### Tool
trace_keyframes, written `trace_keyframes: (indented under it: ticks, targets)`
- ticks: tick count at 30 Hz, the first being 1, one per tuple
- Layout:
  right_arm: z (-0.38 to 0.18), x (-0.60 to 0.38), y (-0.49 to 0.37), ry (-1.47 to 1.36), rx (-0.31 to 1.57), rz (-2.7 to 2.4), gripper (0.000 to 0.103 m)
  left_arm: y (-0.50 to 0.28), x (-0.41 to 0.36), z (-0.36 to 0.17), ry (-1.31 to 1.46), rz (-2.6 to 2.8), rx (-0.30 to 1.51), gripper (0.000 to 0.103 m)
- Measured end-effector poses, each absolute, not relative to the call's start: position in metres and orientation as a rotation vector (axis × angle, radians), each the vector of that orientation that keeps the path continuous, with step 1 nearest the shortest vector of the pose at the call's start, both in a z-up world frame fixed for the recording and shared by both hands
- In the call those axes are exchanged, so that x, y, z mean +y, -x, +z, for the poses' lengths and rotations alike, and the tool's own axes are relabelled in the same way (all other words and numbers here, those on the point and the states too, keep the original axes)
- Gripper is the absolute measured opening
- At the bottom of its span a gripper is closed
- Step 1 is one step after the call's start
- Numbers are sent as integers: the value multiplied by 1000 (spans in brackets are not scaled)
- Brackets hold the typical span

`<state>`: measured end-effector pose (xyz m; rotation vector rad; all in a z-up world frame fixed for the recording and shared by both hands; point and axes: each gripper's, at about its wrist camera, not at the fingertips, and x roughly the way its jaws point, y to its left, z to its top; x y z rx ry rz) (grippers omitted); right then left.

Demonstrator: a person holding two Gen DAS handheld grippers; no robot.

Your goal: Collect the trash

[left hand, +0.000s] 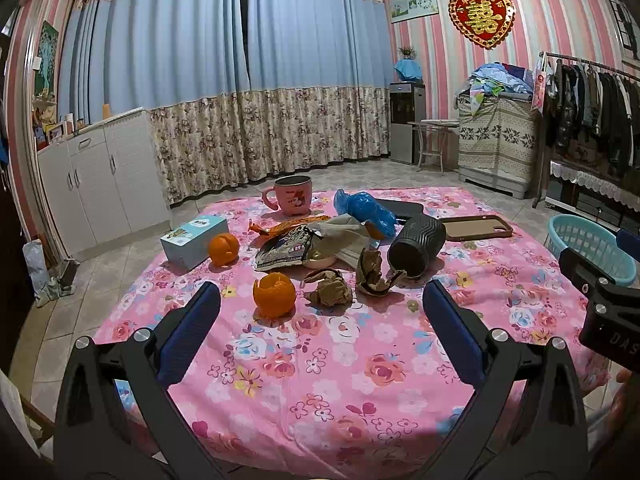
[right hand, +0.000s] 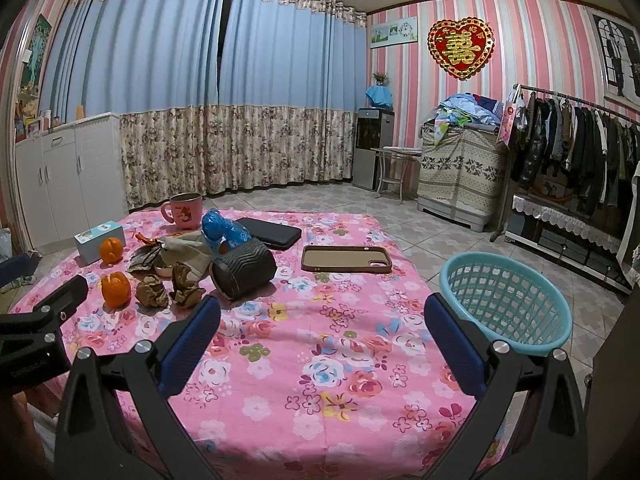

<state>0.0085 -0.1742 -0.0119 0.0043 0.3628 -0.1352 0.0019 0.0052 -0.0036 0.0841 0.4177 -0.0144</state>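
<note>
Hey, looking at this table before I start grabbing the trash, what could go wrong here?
The dark ribbed cup lies tipped against the crumpled brown paper; pulling the paper may roll it. The phone case and pink mug sit near the litter and could be swept up by mistake. The teal basket stands off the table's right side, so the left gripper faces a long carry.

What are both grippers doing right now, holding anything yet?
Left gripper: jaws open, holding nothing, above the tablecloth short of the orange peel.
Right gripper: jaws open, holding nothing, beside the basket.
</note>
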Motion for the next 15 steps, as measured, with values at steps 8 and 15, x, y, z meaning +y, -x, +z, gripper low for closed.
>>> trace_keyframes:
  ticks: [8,15]
  targets:
    - [-11,-175,-9,-3,363,-135,99,-2,5,-4,-84,-14,418,98]
    - [-12,-174,-9,-1,363,-136,99,-2,5,-4,-85,-14,418,98]
